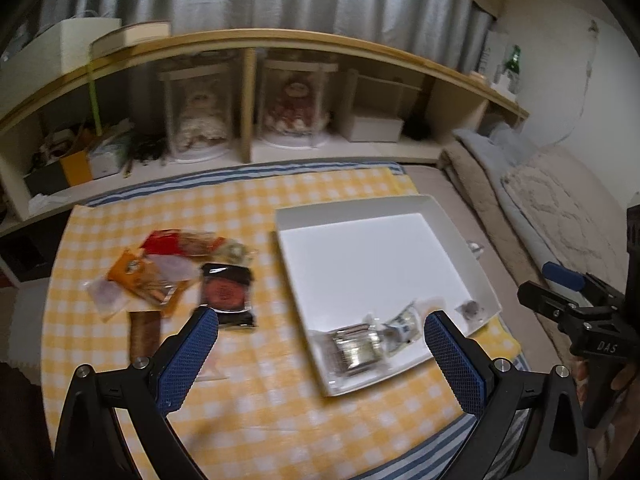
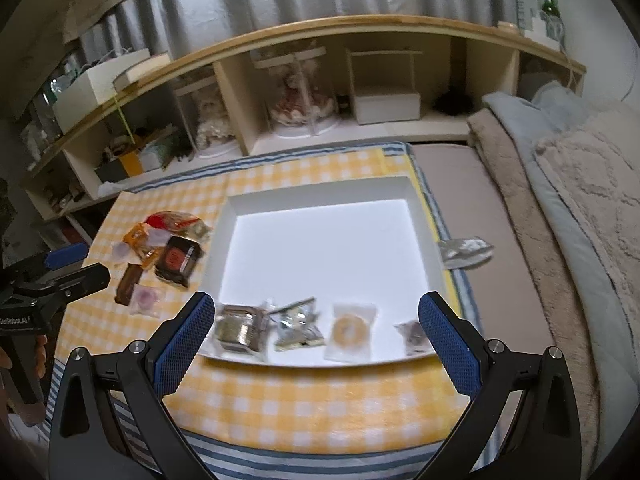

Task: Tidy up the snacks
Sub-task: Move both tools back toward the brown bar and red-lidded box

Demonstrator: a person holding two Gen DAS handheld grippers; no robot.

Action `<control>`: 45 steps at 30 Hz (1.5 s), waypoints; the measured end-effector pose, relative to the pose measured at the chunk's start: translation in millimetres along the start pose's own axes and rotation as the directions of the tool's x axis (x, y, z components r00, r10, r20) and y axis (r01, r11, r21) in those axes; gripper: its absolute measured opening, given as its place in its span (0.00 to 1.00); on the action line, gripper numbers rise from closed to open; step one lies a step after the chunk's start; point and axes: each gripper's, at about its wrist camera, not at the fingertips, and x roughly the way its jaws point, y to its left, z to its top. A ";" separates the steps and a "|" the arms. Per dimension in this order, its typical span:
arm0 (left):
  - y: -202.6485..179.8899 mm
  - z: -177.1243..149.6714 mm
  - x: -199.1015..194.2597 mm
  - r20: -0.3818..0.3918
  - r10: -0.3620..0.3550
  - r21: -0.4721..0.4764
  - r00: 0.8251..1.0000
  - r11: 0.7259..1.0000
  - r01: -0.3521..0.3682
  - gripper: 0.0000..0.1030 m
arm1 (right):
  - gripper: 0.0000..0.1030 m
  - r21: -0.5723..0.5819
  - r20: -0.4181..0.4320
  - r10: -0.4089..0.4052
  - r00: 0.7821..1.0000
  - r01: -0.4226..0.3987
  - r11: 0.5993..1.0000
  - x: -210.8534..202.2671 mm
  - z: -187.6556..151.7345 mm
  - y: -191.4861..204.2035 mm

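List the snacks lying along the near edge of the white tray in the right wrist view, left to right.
Foil-wrapped block → crumpled silver packet → clear-wrapped round biscuit → small dark wrapped sweet, all inside the white tray.

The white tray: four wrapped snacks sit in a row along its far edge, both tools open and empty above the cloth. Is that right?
Not quite. The four wrapped snacks lie along the near edge of the white tray, closest to the tools; its far part is bare, as the right wrist view shows. The rest holds: the left tool and the right tool are both open and empty.
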 end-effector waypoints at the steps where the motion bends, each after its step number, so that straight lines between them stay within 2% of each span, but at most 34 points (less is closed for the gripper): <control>1: 6.7 -1.3 -4.4 0.005 0.010 -0.007 1.000 1.000 -0.010 1.00 | 1.00 -0.001 0.001 0.007 1.000 -0.007 1.000 2.2 1.1 6.6; 14: 107.6 -24.3 -41.4 0.017 0.120 -0.130 0.993 0.985 -0.116 1.00 | 1.00 -0.051 -0.031 0.088 0.996 -0.089 0.995 42.5 5.8 90.4; 23: 170.2 -29.2 -12.9 -0.067 0.184 -0.230 0.981 0.953 -0.195 1.00 | 1.00 -0.112 -0.084 0.155 0.984 -0.164 0.980 86.4 -1.7 161.6; 26: 184.2 -26.4 0.9 -0.075 0.206 -0.244 0.976 0.945 -0.218 1.00 | 1.00 -0.138 -0.094 0.150 0.984 -0.162 0.977 106.4 -5.3 184.7; 28: 193.9 -25.9 9.0 -0.075 0.225 -0.253 0.971 0.938 -0.237 1.00 | 1.00 -0.100 -0.111 0.158 0.981 -0.169 0.981 124.2 -8.4 194.4; 32: 206.5 -28.4 29.0 -0.071 0.223 -0.256 0.972 0.938 -0.233 1.00 | 0.99 0.031 -0.177 0.241 0.954 -0.240 0.970 162.2 -14.3 204.5; 34: 212.8 -30.5 38.1 -0.062 0.195 -0.259 0.979 0.944 -0.205 1.00 | 0.74 0.096 -0.200 0.289 0.936 -0.275 0.957 183.3 -18.2 209.2; 35: 216.9 -31.5 42.3 -0.062 0.186 -0.265 0.981 0.944 -0.195 1.00 | 0.56 0.111 -0.212 0.302 0.929 -0.284 0.952 191.3 -19.0 211.4; 36: 221.1 -32.7 46.3 -0.065 0.179 -0.272 0.982 0.943 -0.191 1.00 | 0.47 0.126 -0.230 0.313 0.922 -0.290 0.949 201.3 -20.1 214.2; 37: 224.5 -33.9 50.3 -0.069 0.170 -0.277 0.983 0.943 -0.183 1.00 | 0.42 0.139 -0.249 0.329 0.911 -0.303 0.943 213.4 -21.4 218.0; 39: 228.9 -35.2 58.0 -0.090 0.151 -0.268 0.984 0.948 -0.170 1.00 | 0.27 0.129 -0.263 0.356 0.897 -0.333 0.934 227.3 -21.2 226.7; 42: 224.3 -33.0 75.2 -0.146 0.152 -0.211 0.978 0.961 -0.181 1.00 | 0.21 0.077 -0.273 0.360 0.892 -0.353 0.932 241.6 -17.9 241.3; 45: 219.8 -30.4 89.7 -0.166 0.151 -0.183 0.975 0.966 -0.181 1.00 | 0.20 0.039 -0.309 0.364 0.879 -0.370 0.928 254.6 -18.3 252.0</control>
